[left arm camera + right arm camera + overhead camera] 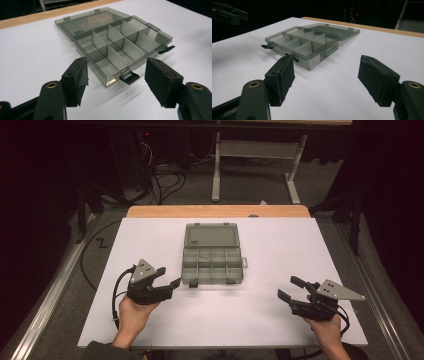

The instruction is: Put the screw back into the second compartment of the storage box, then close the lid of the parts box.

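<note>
A smoky grey plastic organiser box (pixel 212 265) lies open in the middle of the white table top (pixel 280 245), its lid (pixel 210 235) folded flat toward the far side. Dividers split it into several compartments (pixel 117 47); two black latches (pixel 129 78) hang off its near edge. My left gripper (pixel 169 276) hovers open just left of the box's near left corner, nothing between its jaws. My right gripper (pixel 291 288) stands open near the front right of the table, well apart from the box (pixel 304 45), jaws pointing toward it.
A wooden strip (pixel 218 211) borders the table's far edge. Beyond it are white desk legs (pixel 216 170) and cables (pixel 165 180) on the dark floor. A white label (pixel 314 61) is stuck on the box's side wall.
</note>
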The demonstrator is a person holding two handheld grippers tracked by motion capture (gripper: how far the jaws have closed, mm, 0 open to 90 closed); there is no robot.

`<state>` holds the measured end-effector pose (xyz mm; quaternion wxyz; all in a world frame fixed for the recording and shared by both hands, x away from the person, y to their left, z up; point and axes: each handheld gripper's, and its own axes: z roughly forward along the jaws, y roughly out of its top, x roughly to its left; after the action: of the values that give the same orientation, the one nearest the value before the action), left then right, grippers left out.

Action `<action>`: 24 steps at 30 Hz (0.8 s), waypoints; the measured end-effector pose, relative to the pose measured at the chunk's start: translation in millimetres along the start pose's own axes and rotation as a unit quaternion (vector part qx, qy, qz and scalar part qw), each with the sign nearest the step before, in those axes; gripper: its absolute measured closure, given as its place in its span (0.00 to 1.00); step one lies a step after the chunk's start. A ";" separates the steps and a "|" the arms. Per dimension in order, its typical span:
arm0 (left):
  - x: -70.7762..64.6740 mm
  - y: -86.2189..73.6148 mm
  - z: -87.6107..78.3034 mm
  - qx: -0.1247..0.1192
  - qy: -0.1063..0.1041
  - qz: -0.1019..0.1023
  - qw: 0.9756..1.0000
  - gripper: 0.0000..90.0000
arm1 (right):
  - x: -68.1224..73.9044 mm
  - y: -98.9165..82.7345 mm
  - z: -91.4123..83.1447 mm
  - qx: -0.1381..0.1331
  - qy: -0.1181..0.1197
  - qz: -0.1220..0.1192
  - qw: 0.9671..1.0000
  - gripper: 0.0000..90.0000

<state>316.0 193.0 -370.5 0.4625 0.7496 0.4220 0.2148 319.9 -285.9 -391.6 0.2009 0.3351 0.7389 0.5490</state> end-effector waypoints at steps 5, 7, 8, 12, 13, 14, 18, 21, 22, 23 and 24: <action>5.9 -14.7 -8.9 -0.024 0.012 -0.012 1.000 0.39 | 0.5 -0.4 2.0 0.007 -0.002 -0.001 1.000 0.34; 7.9 -20.1 -11.4 -0.025 0.016 -0.010 0.999 0.39 | 0.2 -0.9 2.9 0.007 -0.003 0.001 1.000 0.34; 9.3 -21.9 -12.4 -0.025 0.017 -0.010 0.999 0.39 | -0.2 -1.2 3.3 0.010 -0.006 0.002 1.000 0.34; 14.0 -24.5 -11.8 -0.025 0.018 -0.016 0.999 0.39 | -0.6 -1.4 3.4 0.010 -0.013 0.002 1.000 0.34; 14.3 -24.6 -11.1 -0.024 0.018 -0.017 0.999 0.39 | -0.5 -1.4 3.2 0.009 -0.014 0.003 1.000 0.34; 14.5 -24.8 -10.6 -0.022 0.018 -0.016 0.999 0.39 | -0.5 -1.4 2.9 0.008 -0.013 0.004 1.000 0.34; 13.5 -24.9 -10.0 -0.021 0.016 -0.014 1.000 0.38 | 0.2 -1.1 2.7 0.007 -0.013 0.003 1.000 0.34; 13.5 -24.7 -11.0 -0.025 0.015 -0.017 0.999 0.38 | 0.8 -1.0 2.9 0.007 -0.013 0.001 1.000 0.34; 14.0 -24.7 -11.0 -0.025 0.015 -0.019 0.999 0.38 | 0.8 -1.1 2.8 0.006 -0.013 0.002 1.000 0.34; 14.8 -24.5 -10.5 -0.023 0.015 -0.021 0.999 0.38 | 0.0 -1.2 2.8 0.006 -0.013 0.003 1.000 0.34; 15.1 -24.5 -10.1 -0.022 0.014 -0.023 0.999 0.38 | -0.9 -1.5 3.1 0.006 -0.014 0.005 1.000 0.34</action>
<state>306.6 216.0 -388.1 0.4775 0.7263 0.4406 0.2243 322.1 -284.7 -394.0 0.2063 0.3476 0.7379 0.5405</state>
